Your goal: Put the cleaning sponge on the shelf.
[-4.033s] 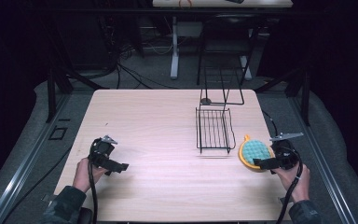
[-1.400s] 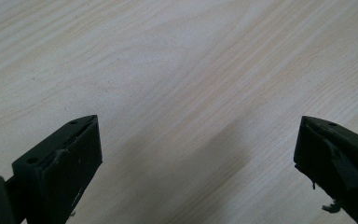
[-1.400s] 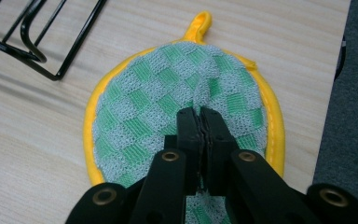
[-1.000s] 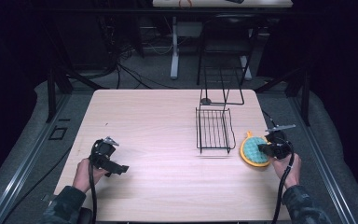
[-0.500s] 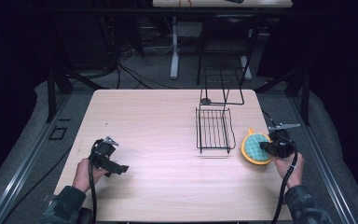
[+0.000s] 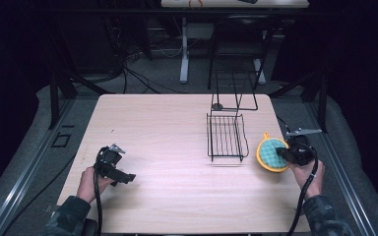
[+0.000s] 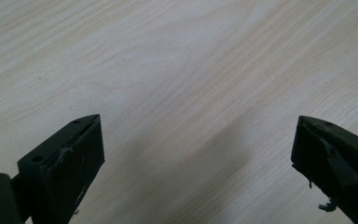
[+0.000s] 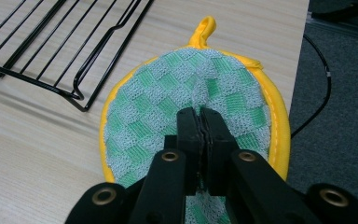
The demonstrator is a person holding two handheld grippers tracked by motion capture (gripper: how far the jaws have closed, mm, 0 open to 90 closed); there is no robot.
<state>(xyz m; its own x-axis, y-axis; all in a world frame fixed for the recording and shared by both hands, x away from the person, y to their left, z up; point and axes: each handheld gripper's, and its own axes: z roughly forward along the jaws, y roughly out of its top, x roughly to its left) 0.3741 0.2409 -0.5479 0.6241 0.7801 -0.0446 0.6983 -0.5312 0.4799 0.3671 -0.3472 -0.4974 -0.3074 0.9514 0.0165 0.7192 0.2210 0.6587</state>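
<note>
Right tool (image 8: 200,122) lay on round green-checked, yellow-rimmed pot holder (image 8: 186,93), jaws pressed together with ridge of mesh fabric pinched between tips. Right gripper view showed this pinch; high view showed only tool body (image 6: 295,151) at pot holder's (image 6: 270,153) right edge, near worktop's (image 6: 177,123) right side. Pot holder lay flat just right of black wire rack (image 6: 225,136). Left tool (image 6: 123,177) sat low over bare wood, front left; left gripper view showed jaws spread wide, nothing between.
</note>
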